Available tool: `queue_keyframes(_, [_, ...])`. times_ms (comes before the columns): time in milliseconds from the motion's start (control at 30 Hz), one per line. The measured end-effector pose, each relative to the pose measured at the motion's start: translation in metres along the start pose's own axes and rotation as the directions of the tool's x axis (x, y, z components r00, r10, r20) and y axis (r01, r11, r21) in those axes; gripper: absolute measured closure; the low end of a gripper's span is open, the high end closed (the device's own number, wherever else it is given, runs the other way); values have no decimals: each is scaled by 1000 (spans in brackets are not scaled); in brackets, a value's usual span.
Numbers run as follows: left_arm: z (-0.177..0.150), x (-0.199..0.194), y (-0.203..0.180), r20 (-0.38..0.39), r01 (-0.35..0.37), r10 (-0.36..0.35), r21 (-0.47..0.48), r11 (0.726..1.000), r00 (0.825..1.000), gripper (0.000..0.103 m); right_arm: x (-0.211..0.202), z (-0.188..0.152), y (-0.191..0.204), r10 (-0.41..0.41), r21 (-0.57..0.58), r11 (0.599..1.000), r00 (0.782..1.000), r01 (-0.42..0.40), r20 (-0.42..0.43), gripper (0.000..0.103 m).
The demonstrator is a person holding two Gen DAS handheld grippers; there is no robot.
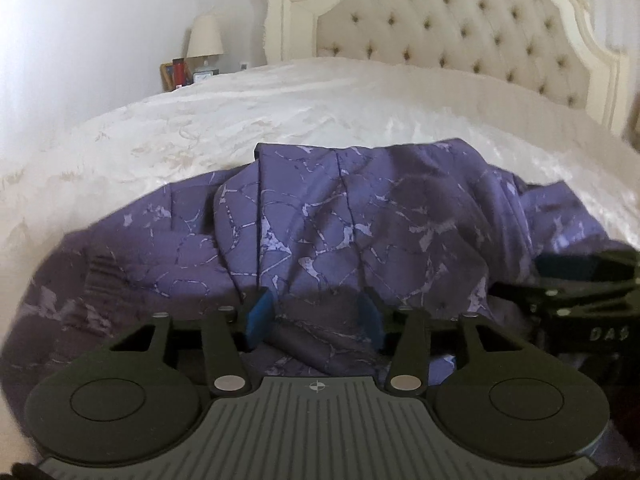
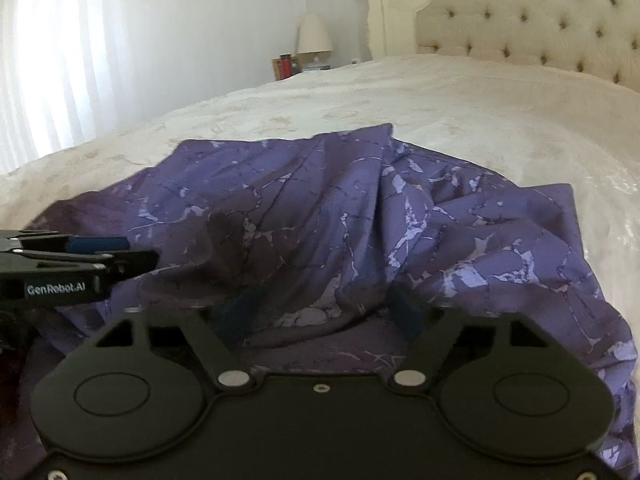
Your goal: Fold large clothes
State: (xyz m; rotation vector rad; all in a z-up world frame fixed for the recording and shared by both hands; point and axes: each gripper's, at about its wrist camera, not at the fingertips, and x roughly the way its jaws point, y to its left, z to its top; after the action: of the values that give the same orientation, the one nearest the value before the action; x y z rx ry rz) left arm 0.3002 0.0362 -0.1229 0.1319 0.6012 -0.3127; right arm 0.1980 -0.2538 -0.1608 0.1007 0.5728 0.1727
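Hovering over a rumpled purple garment [image 1: 320, 220] on the white bed [image 1: 240, 120], both tools empty.

Left hand-held gripper [image 1: 314, 322] with jaws apart, cloth beneath but not pinched; right hand-held gripper [image 2: 320, 312] spread wider, likewise gripping nothing. Lying bunched near the bed's front edge, partly doubled over itself. Likely light, limp and a little slick, prone to slumping and sliding when lifted; best taken at a hem or corner, one on each side, rather than mid-fold.
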Motion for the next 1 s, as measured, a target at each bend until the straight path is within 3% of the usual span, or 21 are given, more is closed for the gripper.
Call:
queue_keyframes(67, [0,-14,-1,-1,-28,28,7,1000,1000,23,-9,5,-2,-10,12,1000,1000,10,2,9])
queue_keyframes(100, [-1,-23,-1,8,-7,7,4,1000,1000,21,-17,7,-4,-5,19,1000,1000,5,9,8])
queue_keyframes(233, [-5,-67,1,47,-10,10,-10,1000,999,21,-60,11,-7,10,13,1000,998,-11,70,3])
queue_keyframes(333, [-6,-106,7,76,11,-6,-72,997,997,21,-102,12,-8,32,14,999,994,-34,101,1])
queue_keyframes(500, [-7,-168,23,106,11,5,-152,988,994,21,-170,8,-9,23,43,999,994,-27,104,1])
queue_keyframes(733, [-33,-238,26,89,-104,111,-84,991,990,21,-234,-9,-22,8,116,993,999,-12,36,1])
queue_keyframes(900, [-66,-258,36,-39,-111,107,-139,984,994,21,-257,-33,-29,-4,134,991,998,12,-61,1])
queue_keyframes(1000, [-86,-259,38,-136,-114,93,-159,981,986,21,-265,-51,-34,2,163,986,990,21,-139,1])
